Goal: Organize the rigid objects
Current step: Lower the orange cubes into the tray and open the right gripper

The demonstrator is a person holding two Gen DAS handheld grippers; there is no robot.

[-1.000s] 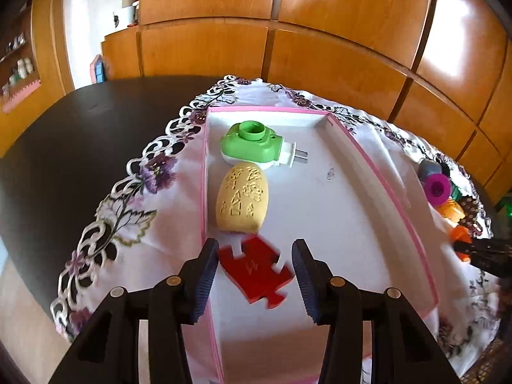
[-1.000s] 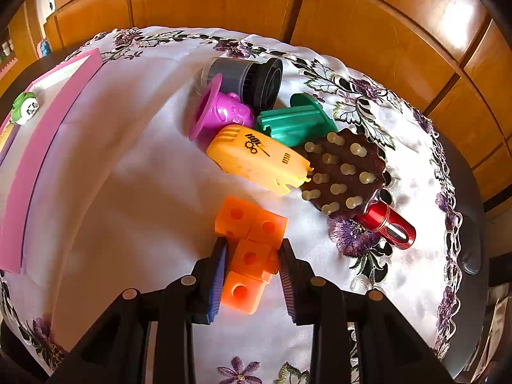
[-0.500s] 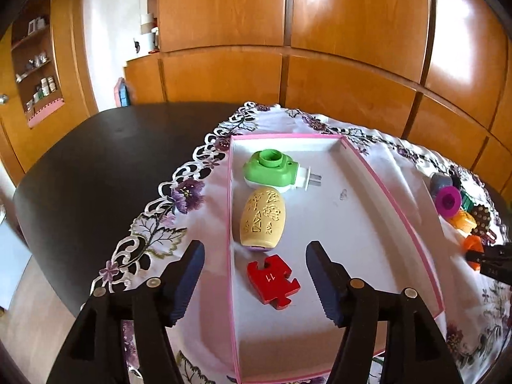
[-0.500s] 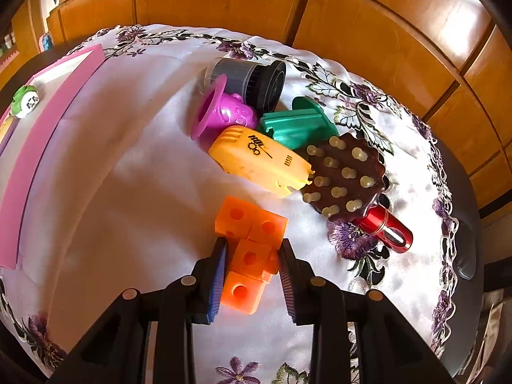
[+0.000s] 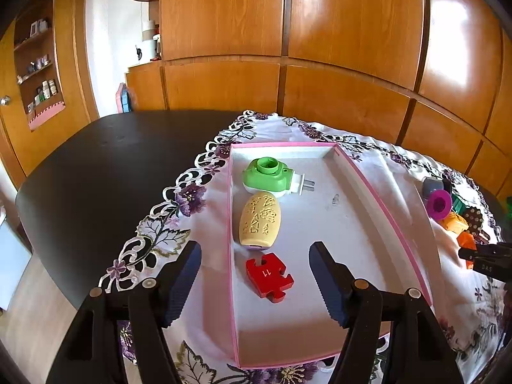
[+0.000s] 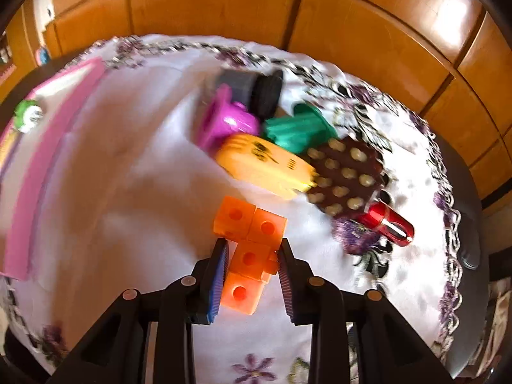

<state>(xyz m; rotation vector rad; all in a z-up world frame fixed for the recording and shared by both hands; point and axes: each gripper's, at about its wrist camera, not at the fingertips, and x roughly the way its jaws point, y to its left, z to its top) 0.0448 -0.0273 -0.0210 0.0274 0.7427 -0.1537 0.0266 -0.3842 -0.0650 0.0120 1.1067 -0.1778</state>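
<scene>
Three things lie in our shallow white tray with the pink rim [image 5: 380,188]: one green-and-white plug-in vaporiser [image 5: 268,177] at the far end, one yellow egg-shaped carved piece [image 5: 260,221] just beside it, and one red wooden puzzle piece [image 5: 268,276] nearest us, marked with a small number. Our left gripper [image 5: 254,283] hangs above the red piece with nothing between its fingers; its jaws have just been opening and now stand wide, the left one over the embroidered white tablecloth [image 5: 166,233], the right one over the tray floor.

Our right gripper [image 6: 252,264] is clamped on the orange block of joined holed cubes [image 6: 251,249]; we count four cubes, with the pads pressing the third from each side. Beyond it sits one loose cluster: one grey-and-black cylinder [image 6: 249,91], one magenta flared cup [image 6: 228,121], one teal ribbed piece [image 6: 297,128], one yellow-orange toy body [image 6: 265,164], one brown disc with pale studs [image 6: 345,176], one red metallic tube [image 6: 387,224].

Blur smears the right wrist view, so the print on the yellow-orange toy is unreadable. The tray is cut off at that view's left edge. From the left wrist view, the cluster is small and overlapping.
</scene>
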